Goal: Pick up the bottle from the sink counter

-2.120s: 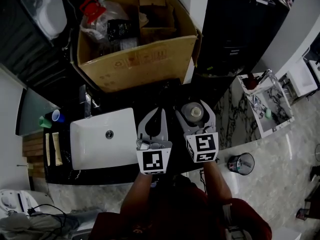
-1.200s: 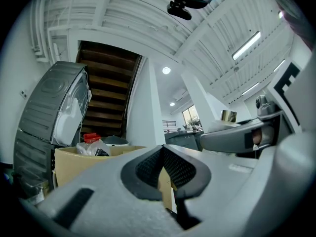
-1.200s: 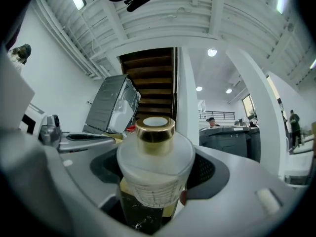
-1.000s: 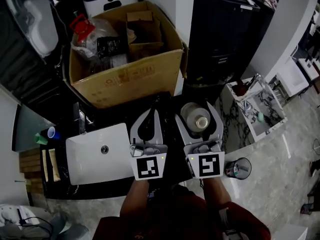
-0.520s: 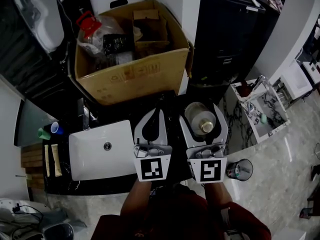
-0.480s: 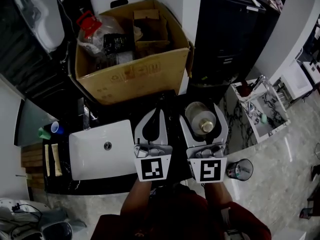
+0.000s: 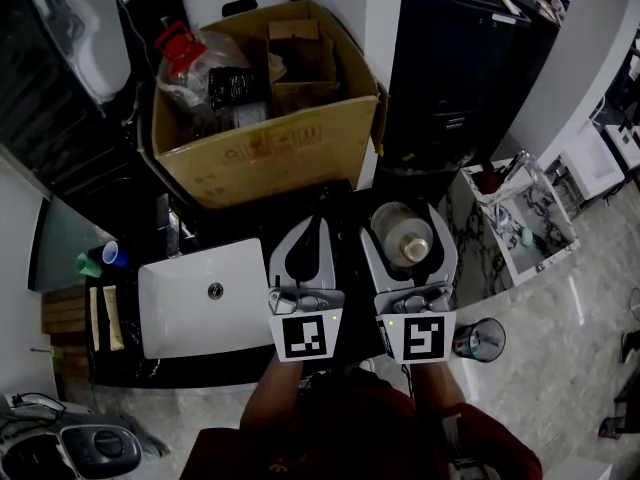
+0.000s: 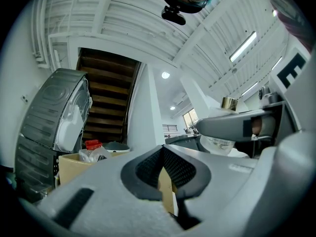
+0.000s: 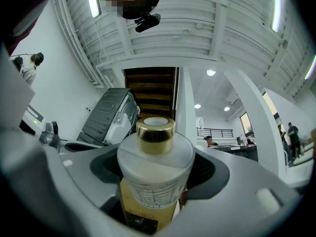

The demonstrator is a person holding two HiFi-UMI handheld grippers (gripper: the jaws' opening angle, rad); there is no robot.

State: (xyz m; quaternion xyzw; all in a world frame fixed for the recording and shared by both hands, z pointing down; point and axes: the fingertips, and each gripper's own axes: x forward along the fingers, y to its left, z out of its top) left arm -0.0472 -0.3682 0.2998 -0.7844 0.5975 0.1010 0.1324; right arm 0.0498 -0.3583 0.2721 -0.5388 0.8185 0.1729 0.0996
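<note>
A pale bottle with a gold cap stands upright between the jaws of my right gripper, above the black sink counter. In the right gripper view the bottle fills the gap of the right gripper. Both pads press its sides and a yellow label shows low down. My left gripper hovers just left of it, beside the basin. The left gripper is shut, its tips touching with nothing between them.
A white sink basin with a faucet lies left of the grippers. An open cardboard box full of items stands behind the counter. A blue cup sits at far left. A small bin stands on the floor at right.
The right gripper and the bottle in it have drifted slightly right and nearer to me. The left gripper stays shut beside it. Almost nothing moved in the last half second.
</note>
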